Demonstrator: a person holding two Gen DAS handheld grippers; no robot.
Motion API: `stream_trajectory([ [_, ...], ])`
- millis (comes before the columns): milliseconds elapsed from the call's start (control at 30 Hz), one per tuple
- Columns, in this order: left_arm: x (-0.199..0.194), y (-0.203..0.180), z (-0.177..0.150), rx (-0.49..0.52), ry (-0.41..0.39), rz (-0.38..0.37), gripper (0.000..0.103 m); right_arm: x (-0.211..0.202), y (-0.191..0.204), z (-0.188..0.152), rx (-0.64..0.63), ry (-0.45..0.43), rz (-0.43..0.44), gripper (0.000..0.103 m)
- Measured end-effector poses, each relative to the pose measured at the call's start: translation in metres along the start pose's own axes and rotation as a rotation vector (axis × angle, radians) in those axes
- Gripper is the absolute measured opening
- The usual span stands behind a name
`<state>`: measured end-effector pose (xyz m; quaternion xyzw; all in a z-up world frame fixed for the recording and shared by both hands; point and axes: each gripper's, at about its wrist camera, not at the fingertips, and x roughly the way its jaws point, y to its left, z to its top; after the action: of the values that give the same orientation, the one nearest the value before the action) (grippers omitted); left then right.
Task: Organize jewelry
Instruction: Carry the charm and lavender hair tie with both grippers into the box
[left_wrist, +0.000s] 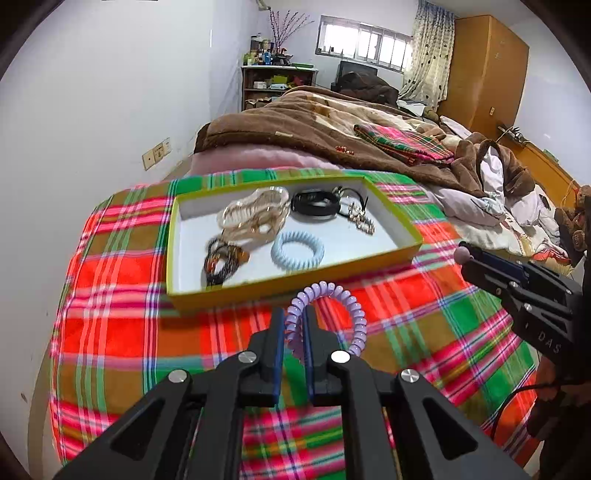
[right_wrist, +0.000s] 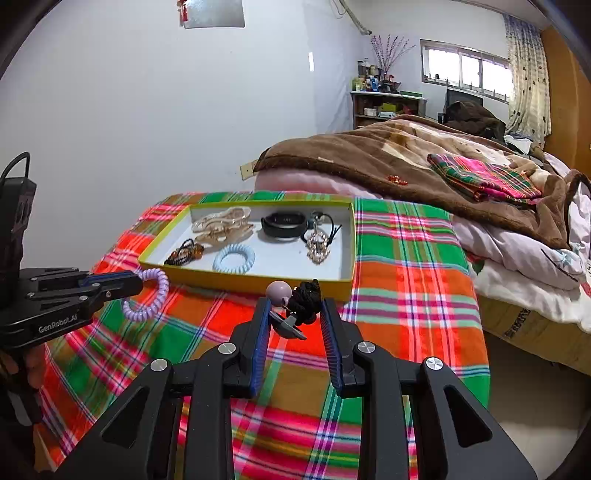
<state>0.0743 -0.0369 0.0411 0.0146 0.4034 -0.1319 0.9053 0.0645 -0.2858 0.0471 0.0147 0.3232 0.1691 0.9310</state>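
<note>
Bed with brown blanket at back; plaid cloth spread over its near end. Yellow-rimmed tray sits on the cloth, white inside. In the tray: clear hair claw at back left, black band at back middle, pale blue coil hair tie at front middle, dark beaded bracelets at front left, gold-and-black charm piece on the right.

Left tongs nearly closed, pinching a purple coil hair tie (loop hangs off the tips), raised over the cloth just in front of the tray's near rim.

Right tongs part-way open, holding a hair piece with pink bead and black knot between the pads, also just short of the tray's near rim.
</note>
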Motion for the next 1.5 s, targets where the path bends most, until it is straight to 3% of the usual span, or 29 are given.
stream_trajectory([
  [767, 0.058, -0.015, 0.082, 0.030, 0.016, -0.066, 0.010, 0.041, -0.027, 0.043, 0.046, 0.033, -0.024, 0.028],
  [1500, 0.134, -0.026, 0.091, 0.049, 0.124, -0.067, 0.010, 0.107, -0.032, 0.043, 0.039, 0.174, -0.023, 0.028],
])
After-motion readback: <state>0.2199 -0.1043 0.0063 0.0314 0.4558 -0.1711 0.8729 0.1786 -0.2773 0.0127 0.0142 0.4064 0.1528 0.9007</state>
